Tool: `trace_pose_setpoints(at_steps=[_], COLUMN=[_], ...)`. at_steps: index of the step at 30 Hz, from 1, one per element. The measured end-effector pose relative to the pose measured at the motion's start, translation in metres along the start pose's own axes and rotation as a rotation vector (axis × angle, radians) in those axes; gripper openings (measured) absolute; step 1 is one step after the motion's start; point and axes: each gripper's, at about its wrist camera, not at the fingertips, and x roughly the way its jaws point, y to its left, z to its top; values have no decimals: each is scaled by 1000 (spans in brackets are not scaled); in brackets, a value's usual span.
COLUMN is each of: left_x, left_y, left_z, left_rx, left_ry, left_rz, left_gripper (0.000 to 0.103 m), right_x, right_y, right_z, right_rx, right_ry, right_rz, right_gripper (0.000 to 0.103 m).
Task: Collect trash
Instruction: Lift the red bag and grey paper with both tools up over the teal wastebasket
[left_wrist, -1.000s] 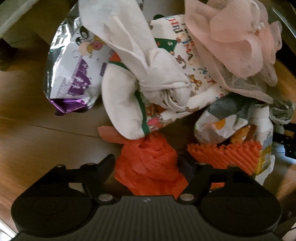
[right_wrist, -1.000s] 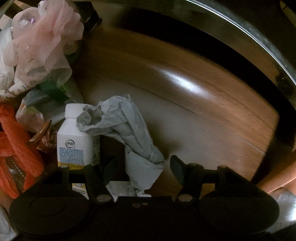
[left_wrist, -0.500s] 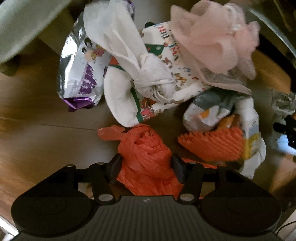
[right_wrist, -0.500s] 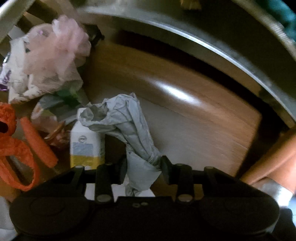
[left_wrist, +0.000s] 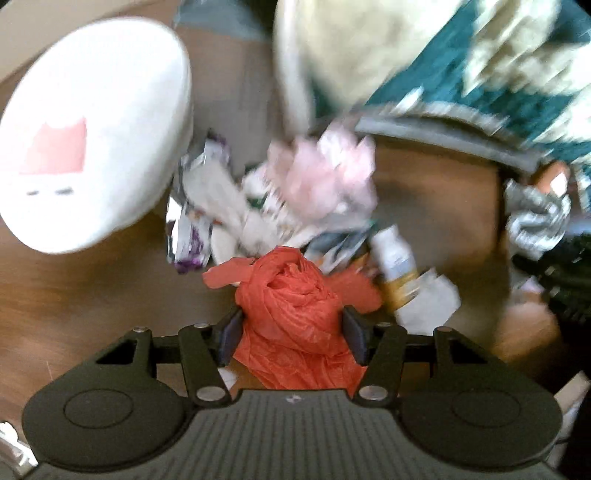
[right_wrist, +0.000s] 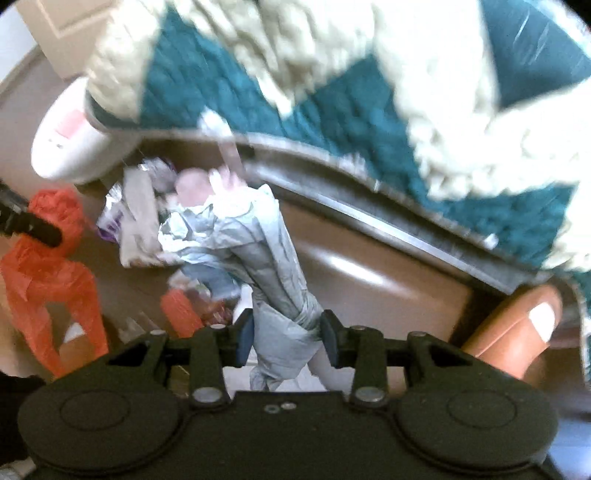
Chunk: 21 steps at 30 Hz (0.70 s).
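Two grippers are both loaded, and I am steering them from afar through blurred fisheye views. My left gripper (left_wrist: 291, 332) is pinching a crumpled orange plastic bag (left_wrist: 291, 306); its pads press in from nine and three o'clock, and the bag bulges forward toward twelve, with loose film hanging toward six. My right gripper (right_wrist: 286, 334) is clamped on a twisted grey paper wad (right_wrist: 258, 258), whose long axis runs from the jaws up toward eleven o'clock, so it stands like a stalk ahead of the fingers. In the right wrist view the orange bag shows again at nine o'clock, with the left gripper's dark finger across it. The remaining trash pile (left_wrist: 280, 206) lies on the brown wooden floor (left_wrist: 92, 295) at about twelve o'clock from the left gripper, well apart from it: a pale pink mesh puff (left_wrist: 325, 173), a silver and purple foil wrapper (left_wrist: 192, 221), and a small white bottle (left_wrist: 395, 258) at about two o'clock. A white rounded object (left_wrist: 96, 136), possibly a bin lid, fills ten o'clock. I judge both pieces lifted and ready to carry, the left gripper being nearer that white object.
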Motion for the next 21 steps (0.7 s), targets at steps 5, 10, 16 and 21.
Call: trace_pose_setpoints(at_steps=[5, 10, 16, 21], left_x=[-74, -148, -224, -276], left_y=[-21, -43, -73, -98], left_z=[-7, -27, -57, -81], left_rx=[-2, 10, 42, 67], left_ry=[-131, -276, -426, -539], left_rz=[-10, -8, 22, 39], left_gripper=[57, 57, 57, 57], right_x=[-71, -150, -233, -295], right_y=[5, 11, 13, 8], right_z=[5, 2, -2, -7], right_rx=[19, 10, -33, -49], right_ry=[-104, -221, -389, -511], right_rz=[14, 45, 26, 28], right_gripper=[37, 37, 37, 37])
